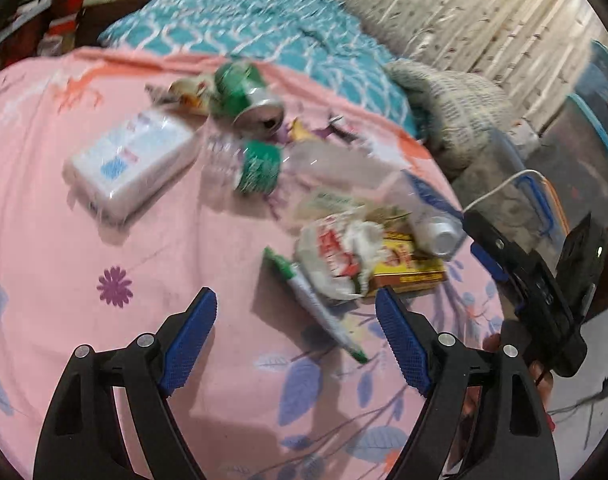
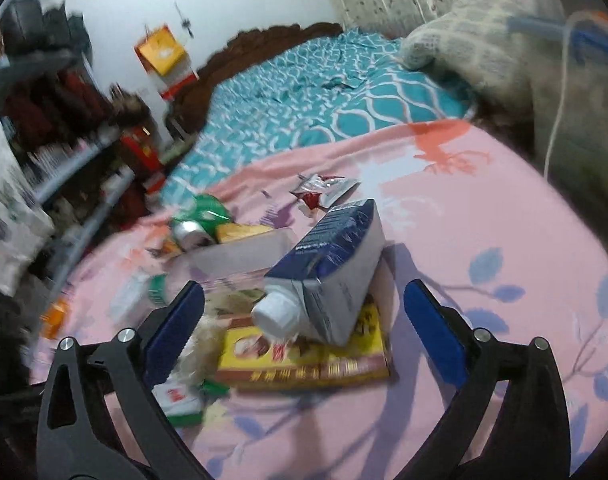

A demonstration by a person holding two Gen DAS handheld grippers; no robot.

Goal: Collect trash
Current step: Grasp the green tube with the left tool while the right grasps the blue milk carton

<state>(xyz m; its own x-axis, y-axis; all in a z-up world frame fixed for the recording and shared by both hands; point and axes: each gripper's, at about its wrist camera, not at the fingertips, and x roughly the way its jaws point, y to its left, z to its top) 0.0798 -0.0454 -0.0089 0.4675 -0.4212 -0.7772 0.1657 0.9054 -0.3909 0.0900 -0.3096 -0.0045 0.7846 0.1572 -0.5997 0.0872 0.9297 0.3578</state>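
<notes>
Here the work surface is a bed covered by a pink sheet [image 1: 104, 208] printed with blue leaves and a purple flower. Beyond it lies a teal quilt [image 2: 304, 112] with a white lattice pattern, and a dark carved headboard [image 2: 264, 46] stands against a white wall. Shelves [image 2: 64, 120] crowded with dark and red items occupy the left of the right wrist view. A grey knitted blanket [image 1: 443, 96] lies at the bed edge.

The trash sits in a loose pile on the pink sheet. It includes a green can [image 1: 248, 96] on its side, a white packet [image 1: 132, 160] with blue and red print, a crumpled wrapper [image 1: 339, 256], a green-and-white tube [image 1: 315, 304] and a yellow box [image 2: 304, 352]. A blue-and-white carton [image 2: 331, 268] with a white cap rests tilted on the yellow box. Red sachets [image 2: 323, 188] lie farther back.

The yellow box bears red characters along its front edge; blur makes them unreadable. Print on the carton and white packet is likewise illegible.

The left gripper [image 1: 296, 320] is released, its blue pads wide apart above the tube and touching nothing. The right gripper [image 2: 304, 312] is also released, jaws spread either side of the carton without contact. Motion blur obscures the items at the far left.
</notes>
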